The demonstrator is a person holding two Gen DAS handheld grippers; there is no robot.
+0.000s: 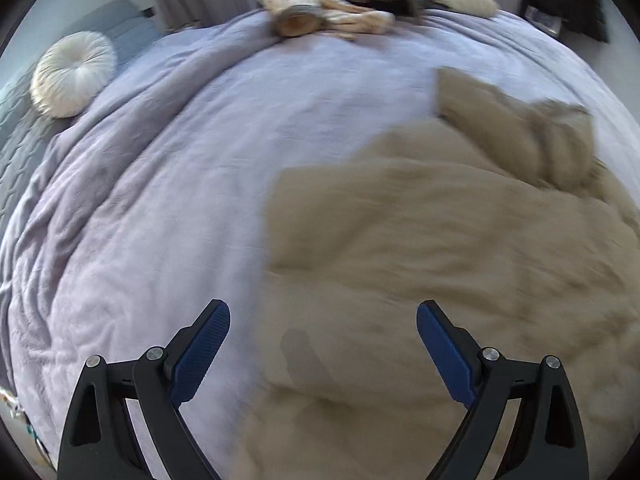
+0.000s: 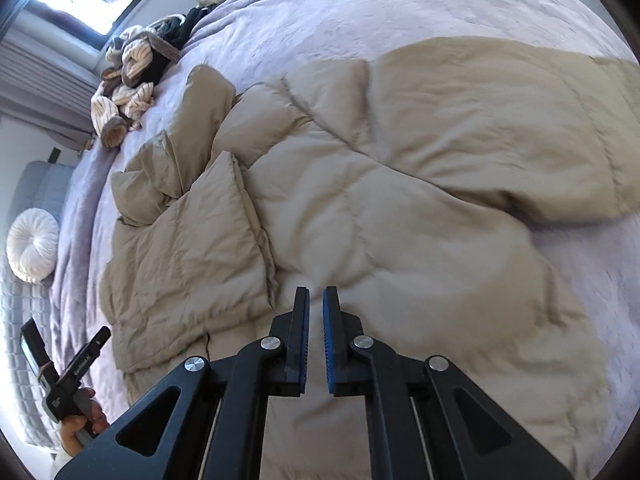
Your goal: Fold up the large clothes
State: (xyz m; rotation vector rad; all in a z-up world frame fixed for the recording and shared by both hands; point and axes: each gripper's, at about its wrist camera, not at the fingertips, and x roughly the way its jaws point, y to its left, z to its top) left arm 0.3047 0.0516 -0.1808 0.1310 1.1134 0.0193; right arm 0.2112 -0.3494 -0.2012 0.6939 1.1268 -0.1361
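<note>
A large tan puffer jacket (image 2: 360, 168) lies spread on a lilac bedspread (image 2: 360, 4). It also shows blurred in the left wrist view (image 1: 460, 240). My left gripper (image 1: 323, 320) is open and empty, hovering over the jacket's left edge. My right gripper (image 2: 316, 300) is above the jacket's middle with its jaws nearly together and nothing between them. The left gripper's handle in a hand (image 2: 68, 384) shows at the lower left of the right wrist view.
A pile of striped and dark clothes (image 1: 332, 4) lies at the far end of the bed; it also shows in the right wrist view (image 2: 132, 68). A round white cushion (image 1: 72, 74) sits on a grey sofa (image 1: 24, 128) beside the bed.
</note>
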